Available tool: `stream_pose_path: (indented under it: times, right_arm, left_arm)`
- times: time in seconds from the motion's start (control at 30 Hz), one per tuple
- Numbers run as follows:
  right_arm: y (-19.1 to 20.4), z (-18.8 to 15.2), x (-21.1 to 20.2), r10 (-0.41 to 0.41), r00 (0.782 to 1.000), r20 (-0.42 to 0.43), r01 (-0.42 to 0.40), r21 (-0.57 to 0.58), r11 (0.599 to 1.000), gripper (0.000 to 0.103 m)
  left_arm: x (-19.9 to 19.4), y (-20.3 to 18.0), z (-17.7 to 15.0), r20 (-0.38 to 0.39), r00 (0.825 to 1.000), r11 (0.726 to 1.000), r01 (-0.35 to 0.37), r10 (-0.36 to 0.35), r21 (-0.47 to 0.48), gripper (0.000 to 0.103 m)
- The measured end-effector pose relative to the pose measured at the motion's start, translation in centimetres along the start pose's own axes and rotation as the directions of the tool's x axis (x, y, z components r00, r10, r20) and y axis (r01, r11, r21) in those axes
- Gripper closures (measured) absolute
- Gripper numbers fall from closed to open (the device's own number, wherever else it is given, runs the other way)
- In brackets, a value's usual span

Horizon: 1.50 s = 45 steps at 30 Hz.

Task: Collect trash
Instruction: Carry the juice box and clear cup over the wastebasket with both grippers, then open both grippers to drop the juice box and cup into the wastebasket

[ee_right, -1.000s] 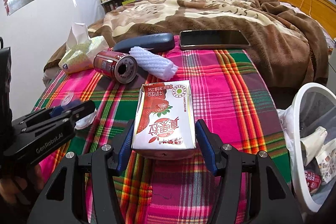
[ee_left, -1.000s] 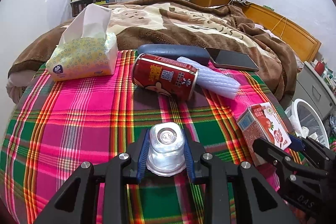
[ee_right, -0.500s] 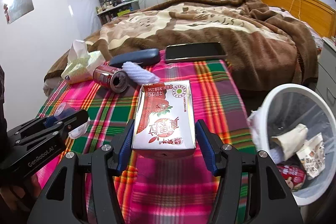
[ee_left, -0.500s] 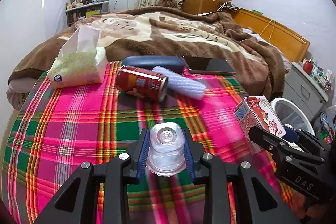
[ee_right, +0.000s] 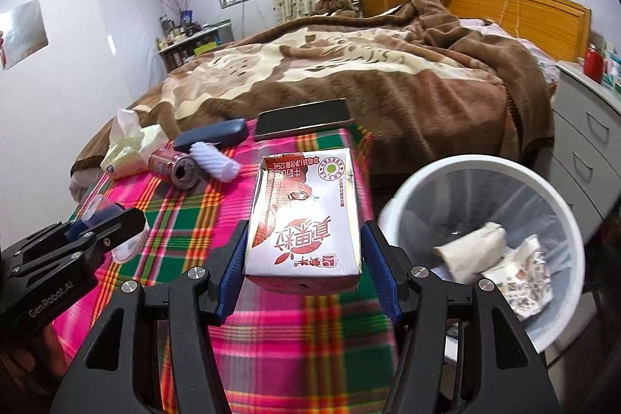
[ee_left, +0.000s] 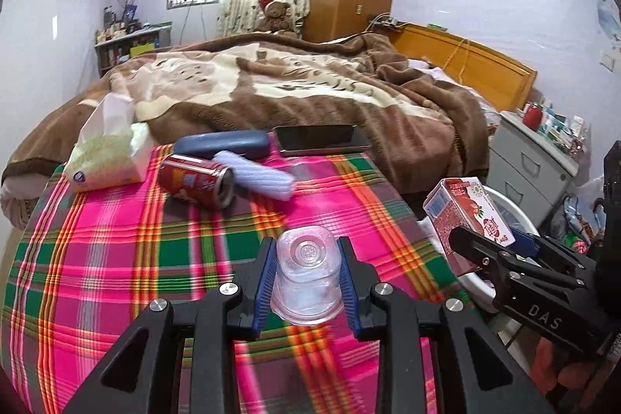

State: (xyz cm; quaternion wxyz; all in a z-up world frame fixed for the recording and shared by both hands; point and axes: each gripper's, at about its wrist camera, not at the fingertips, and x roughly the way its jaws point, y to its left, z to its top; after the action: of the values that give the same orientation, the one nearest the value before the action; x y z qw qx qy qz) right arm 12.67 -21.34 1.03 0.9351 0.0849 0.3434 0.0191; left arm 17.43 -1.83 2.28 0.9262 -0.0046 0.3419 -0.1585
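Note:
My left gripper is shut on a clear plastic cup, held above the plaid cloth. My right gripper is shut on a red and white milk carton, held above the cloth's right edge, beside the white trash bin. The carton and right gripper also show at the right of the left wrist view. A red can lies on its side at the far end of the cloth, next to a white foam sleeve.
A tissue pack, a dark blue case and a phone lie at the cloth's far edge, against a brown blanket. The bin holds crumpled paper. Grey drawers stand beyond the bin.
Both grippers have lifted and drawn back with their loads. The right gripper has swung right with the carton, so more of the bin is in view.

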Motion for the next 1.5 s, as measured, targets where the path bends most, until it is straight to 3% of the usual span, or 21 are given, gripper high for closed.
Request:
stream_pose_path:
  times: [0.47, 0.9, 1.27, 1.5]
  right_arm:
    - [-6.3, 0.1, -2.5, -0.088, 0.996, 0.029, 0.086, 0.066, 0.994, 0.045]
    - [-12.7, -0.5, -2.9, -0.179, 0.984, -0.009, 0.179, 0.135, 0.975, 0.045]
    - [-15.5, -1.0, -1.7, -0.205, 0.976, -0.075, 0.213, 0.120, 0.970, 0.044]
    - [-16.2, -1.1, -1.3, -0.215, 0.972, -0.095, 0.224, 0.099, 0.969, 0.044]
  left_arm:
    - [1.0, -8.0, 0.7, -0.027, 0.994, 0.992, 0.105, -0.103, 0.077, 0.072]
    - [4.7, -15.5, 0.7, -0.104, 0.974, 0.967, 0.214, -0.201, 0.136, 0.072]
    - [8.0, -19.4, 0.2, -0.145, 0.967, 0.957, 0.234, -0.210, 0.171, 0.072]
    - [8.6, -20.0, 0.2, -0.150, 0.964, 0.957, 0.243, -0.220, 0.161, 0.071]
